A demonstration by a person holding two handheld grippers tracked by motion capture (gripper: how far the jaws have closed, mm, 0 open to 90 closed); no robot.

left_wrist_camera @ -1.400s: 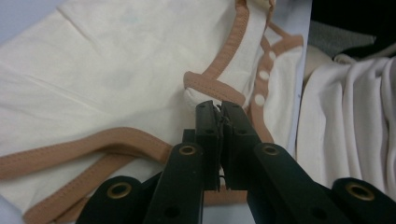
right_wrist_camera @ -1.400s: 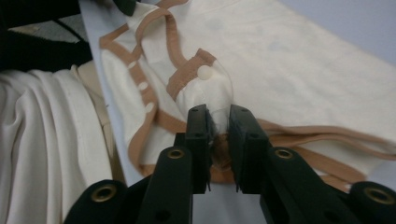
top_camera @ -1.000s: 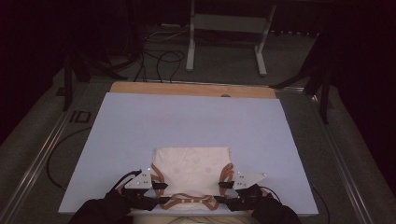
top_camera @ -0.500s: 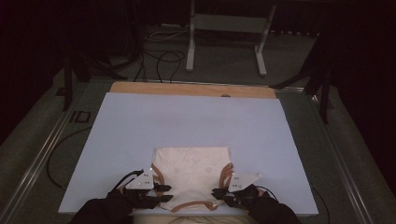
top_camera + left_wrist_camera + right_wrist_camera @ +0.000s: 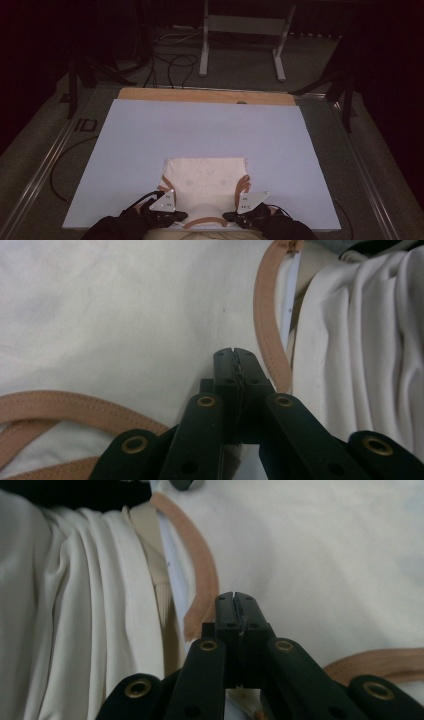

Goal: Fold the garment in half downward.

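Observation:
A cream garment (image 5: 205, 175) with tan trim lies flat at the near middle of the lavender table (image 5: 200, 125). My left gripper (image 5: 177, 216) sits at its near left shoulder and my right gripper (image 5: 227, 216) at its near right shoulder. Both have just been closing. In the left gripper view the jaws (image 5: 234, 352) are pressed together over the cream cloth, beside the tan neckline band (image 5: 267, 325). In the right gripper view the jaws (image 5: 234, 597) are likewise together next to the tan band (image 5: 202, 575), with cloth bunched under them.
Pale pleated cloth (image 5: 360, 340) hangs at the table's near edge, close to both grippers. A wooden strip (image 5: 205, 95) borders the far edge. Beyond it on the floor are cables (image 5: 170, 62) and a metal stand (image 5: 245, 30). Rails run along both table sides.
Both grippers have sunk a little toward the near edge and their jaws have closed on the garment's shoulders. The tan neckline between them has pulled from a wavy line into a smooth arc.

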